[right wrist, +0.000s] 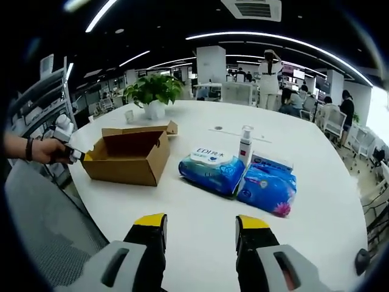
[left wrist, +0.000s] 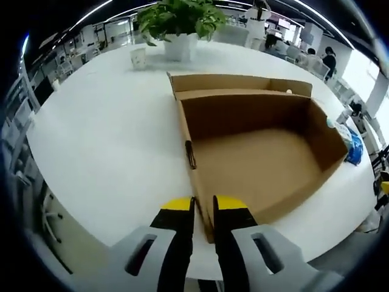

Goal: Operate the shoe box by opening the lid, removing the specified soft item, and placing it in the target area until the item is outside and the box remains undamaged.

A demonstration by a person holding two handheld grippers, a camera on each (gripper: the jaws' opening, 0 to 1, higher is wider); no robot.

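The open brown cardboard shoe box (left wrist: 255, 146) lies on the round white table (left wrist: 103, 140) with its lid flap folded back on the far side, and its inside looks bare in the left gripper view, so the job seems to be at or past the taking-out step. The left gripper (left wrist: 203, 204), yellow-tipped with black fingers, has its jaws drawn close on the near corner wall of the box, pinching the cardboard edge and steadying it. In the right gripper view the right gripper (right wrist: 200, 222) hangs over bare table with its jaws spread wide and nothing between them. Ahead of it lie two soft blue wet-wipe packs, one (right wrist: 209, 167) just beside the other (right wrist: 267, 185), with a white pump bottle (right wrist: 245, 146) standing behind; they sit outside the box, to its side. Which pack is the specified item cannot be told. Next, I judge, the left jaws should let go gently so the wall is not creased
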